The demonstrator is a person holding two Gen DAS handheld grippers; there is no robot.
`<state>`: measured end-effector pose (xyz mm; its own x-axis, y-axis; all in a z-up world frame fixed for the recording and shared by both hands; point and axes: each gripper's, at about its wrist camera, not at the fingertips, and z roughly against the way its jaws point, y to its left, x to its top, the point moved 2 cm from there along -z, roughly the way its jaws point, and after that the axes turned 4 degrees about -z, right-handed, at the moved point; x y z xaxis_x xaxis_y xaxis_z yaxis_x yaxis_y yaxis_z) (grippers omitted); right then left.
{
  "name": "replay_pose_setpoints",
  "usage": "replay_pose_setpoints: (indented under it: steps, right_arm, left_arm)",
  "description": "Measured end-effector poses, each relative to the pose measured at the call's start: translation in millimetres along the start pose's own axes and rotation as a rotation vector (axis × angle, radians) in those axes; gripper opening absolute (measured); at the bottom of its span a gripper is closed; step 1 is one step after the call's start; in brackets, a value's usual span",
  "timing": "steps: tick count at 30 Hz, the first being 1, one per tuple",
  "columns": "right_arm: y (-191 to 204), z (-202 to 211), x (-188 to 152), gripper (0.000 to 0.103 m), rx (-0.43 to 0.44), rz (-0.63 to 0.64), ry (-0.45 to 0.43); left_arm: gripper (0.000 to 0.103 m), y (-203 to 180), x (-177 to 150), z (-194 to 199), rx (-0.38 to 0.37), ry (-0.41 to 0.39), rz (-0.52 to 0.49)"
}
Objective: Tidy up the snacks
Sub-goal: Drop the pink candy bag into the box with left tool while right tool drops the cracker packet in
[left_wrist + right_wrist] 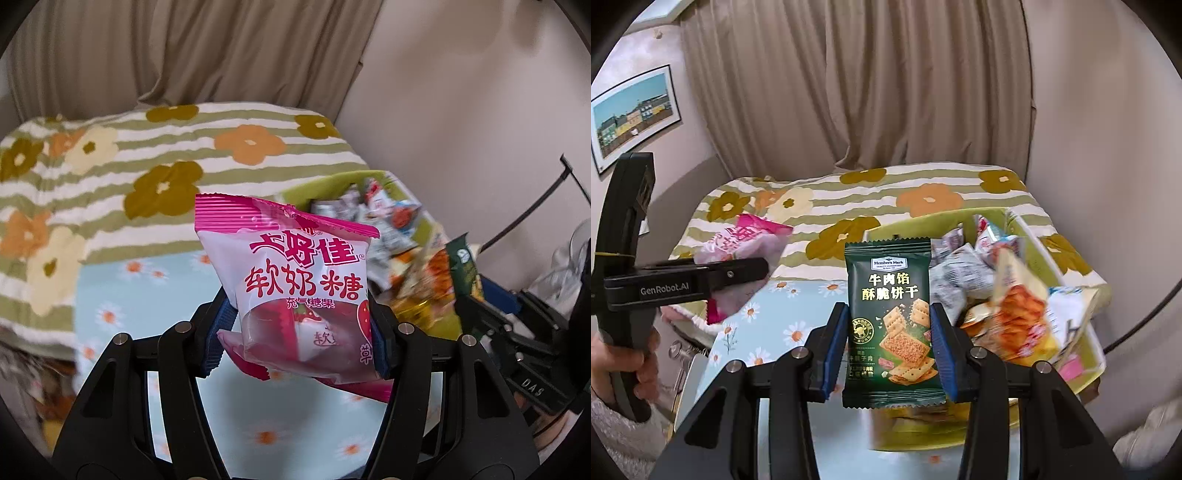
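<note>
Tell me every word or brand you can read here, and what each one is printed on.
"上好佳", "软奶糖", "充气糖果": pink candy bag in the left hand-held gripper.
"Member's Mark", "牛肉馅", "酥脆饼干": green cracker packet in the right hand-held gripper.
"GenRobot.AI": side of the left hand-held gripper, seen from the right wrist.
"DAS": black gripper body at lower right of the left wrist view.
Small print on both packets and the wrappers in the green bin: too small or blurred.

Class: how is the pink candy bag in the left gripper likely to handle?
The pink candy bag looks puffy and probably light. Its glossy film may slip between the fingers. It stands up from the grip, so it is probably fairly stiff.
</note>
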<state>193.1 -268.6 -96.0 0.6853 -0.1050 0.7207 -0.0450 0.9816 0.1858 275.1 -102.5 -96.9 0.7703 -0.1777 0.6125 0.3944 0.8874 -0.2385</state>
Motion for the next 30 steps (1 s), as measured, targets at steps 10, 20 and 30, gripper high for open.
replay_pose_setpoints:
  steps: [10,20,30]
  right_arm:
    - [-75.6,5.2,13.0,0.040,0.130,0.022,0.030]
    - [-99.1,3.0,6.7,0.040,0.207,0.006,0.062]
    - [-75.7,-10.4,6.3,0.040,0.236,0.096,0.093]
  left_arm:
    - [0.058,-89.3,0.5,-64.4,0.030,0.044,0.082]
    - [0.100,-93.2,-7.4,-71.9,0.092,0.098,0.109]
    - [0.100,-67.5,-20.8,-29.0,0.170,0.022,0.146]
